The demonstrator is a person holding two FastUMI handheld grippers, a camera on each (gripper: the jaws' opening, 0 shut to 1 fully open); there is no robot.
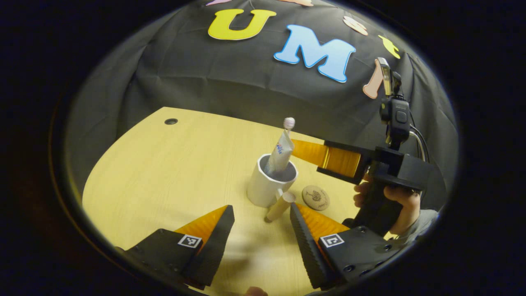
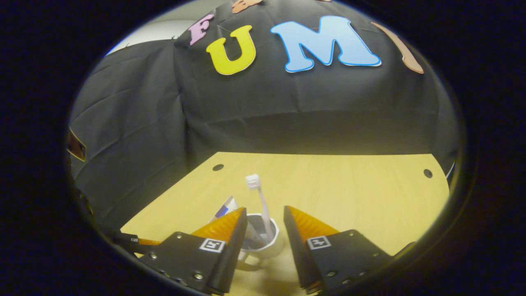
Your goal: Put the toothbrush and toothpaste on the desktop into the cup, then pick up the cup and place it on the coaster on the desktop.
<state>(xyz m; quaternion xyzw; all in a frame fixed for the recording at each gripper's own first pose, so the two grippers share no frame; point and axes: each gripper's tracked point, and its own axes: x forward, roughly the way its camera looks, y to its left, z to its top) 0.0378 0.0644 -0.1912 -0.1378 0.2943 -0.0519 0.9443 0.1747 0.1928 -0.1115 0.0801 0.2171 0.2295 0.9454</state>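
A white cup [image 1: 263,187] with a wooden handle [image 1: 281,205] stands on the wooden table [image 1: 164,172]. A toothpaste tube [image 1: 281,154] and a toothbrush [image 1: 289,122] stand in it, brush head up. The round wooden coaster [image 1: 315,197] lies just right of the cup. My left gripper [image 1: 261,209] is open near the handle, holding nothing. In the left gripper view my right gripper [image 1: 296,149], held by a hand [image 1: 404,201], reaches the cup's top from the right. In the right gripper view my right gripper [image 2: 265,213] is open just above the cup [image 2: 274,243], with the toothbrush [image 2: 263,209] between its fingers and the toothpaste [image 2: 225,206] at left.
The table has small round holes near its far edge [image 1: 171,121] [image 2: 218,167] [image 2: 427,173]. Black cloth walls the booth behind and beside the table. Bare tabletop [image 2: 349,193] stretches beyond the cup.
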